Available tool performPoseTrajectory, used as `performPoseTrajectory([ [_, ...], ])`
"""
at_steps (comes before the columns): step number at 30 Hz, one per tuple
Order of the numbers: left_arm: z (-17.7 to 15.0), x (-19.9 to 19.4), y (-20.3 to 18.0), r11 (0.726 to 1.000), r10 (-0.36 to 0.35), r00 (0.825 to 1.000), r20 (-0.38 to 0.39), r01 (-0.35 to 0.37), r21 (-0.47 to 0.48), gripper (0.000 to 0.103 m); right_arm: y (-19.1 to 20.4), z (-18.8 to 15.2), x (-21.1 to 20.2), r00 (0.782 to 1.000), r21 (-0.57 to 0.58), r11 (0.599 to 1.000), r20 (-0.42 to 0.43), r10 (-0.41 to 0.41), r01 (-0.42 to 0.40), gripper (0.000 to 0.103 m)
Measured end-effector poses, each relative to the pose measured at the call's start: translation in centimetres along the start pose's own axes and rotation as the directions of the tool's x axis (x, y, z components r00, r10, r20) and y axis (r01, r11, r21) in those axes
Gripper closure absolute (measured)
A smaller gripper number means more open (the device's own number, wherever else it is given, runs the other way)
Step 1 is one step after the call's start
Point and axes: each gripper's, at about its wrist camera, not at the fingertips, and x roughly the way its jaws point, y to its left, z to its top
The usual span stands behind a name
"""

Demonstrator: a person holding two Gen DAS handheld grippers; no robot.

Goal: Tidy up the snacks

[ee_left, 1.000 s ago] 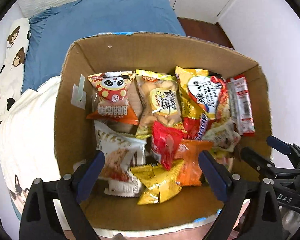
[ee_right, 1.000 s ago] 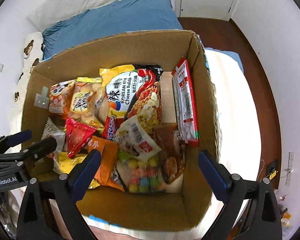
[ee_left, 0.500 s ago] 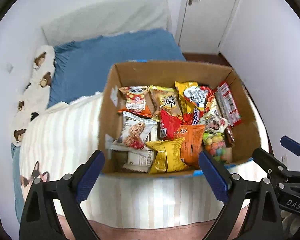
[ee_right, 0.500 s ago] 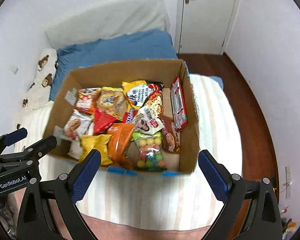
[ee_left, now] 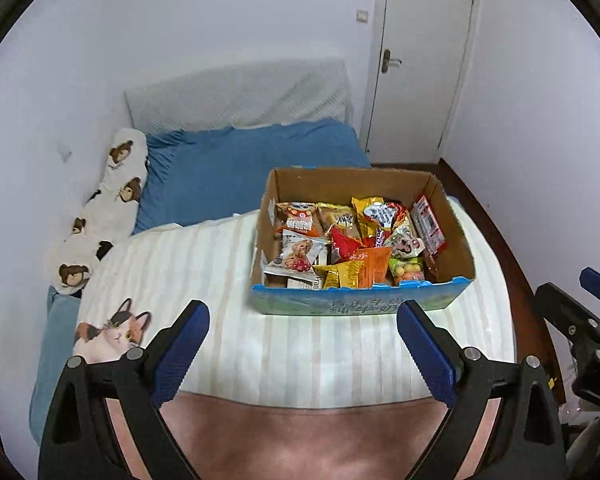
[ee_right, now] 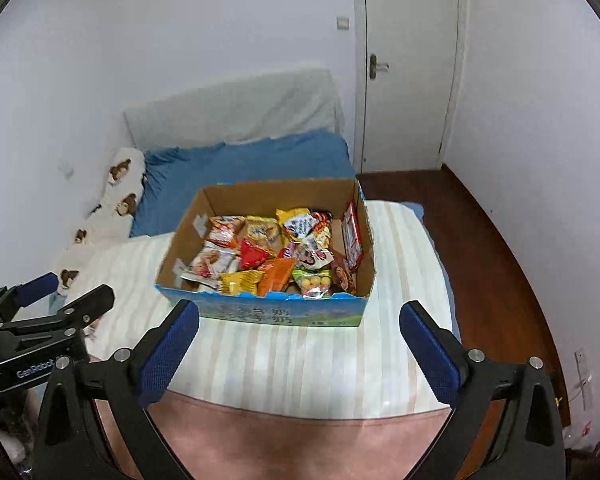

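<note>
Many bright snack packets point(ee_left: 354, 246) are piled in an open cardboard box point(ee_left: 352, 186) on the striped bed point(ee_left: 204, 280), its long axis running nine to three. Both the left gripper point(ee_left: 302, 334) and right gripper point(ee_right: 300, 332) are spread wide, empty, at six o'clock.

Supporting surface: a bed point(ee_left: 300, 344) with a pale striped cover; blue sheet point(ee_left: 256, 176) exposed at the head end; pink-brown band across the near edge. Directly on it: one open cardboard box point(ee_left: 360, 304) with a blue printed front, packed with snack packets, resting on the striped cover; a long bear-print pillow point(ee_left: 112, 200) along the wall side; a cat print point(ee_left: 112, 332) on the cover's near left corner.
</note>
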Motion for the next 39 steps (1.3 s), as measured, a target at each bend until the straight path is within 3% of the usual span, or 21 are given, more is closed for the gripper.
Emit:
performPoseTrajectory([
  [9, -2.4, -5.6, 0.0, 1.000, 0.001, 0.999, 0.047, -0.001, -0.010, 0.007, 1.2, -2.8, -8.0, 0.995, -0.016, 1.000, 0.100, 0.019, -0.018, 0.001],
  [17, -3.5, -8.6, -0.6, 1.000, 0.009, 0.996, 0.088, -0.010, 0.013, 0.007, 0.9, -3.6, -10.7, 0.992, -0.017, 1.000, 0.129, 0.013, -0.011, 0.001],
  [27, -3.2, -8.2, -1.3, 1.000, 0.023, 0.994, 0.109, -0.025, 0.015, 0.007, 0.2, -3.2, -9.8, 0.993, 0.000, 1.000, 0.121, -0.005, 0.005, 0.000],
  [39, 0.1, -1.5, -1.6, 0.998, 0.054, 0.998, 0.042, -0.055, 0.005, 0.007, -1.6, -0.1, -3.4, 0.994, 0.030, 0.998, 0.094, -0.060, 0.057, 0.000],
])
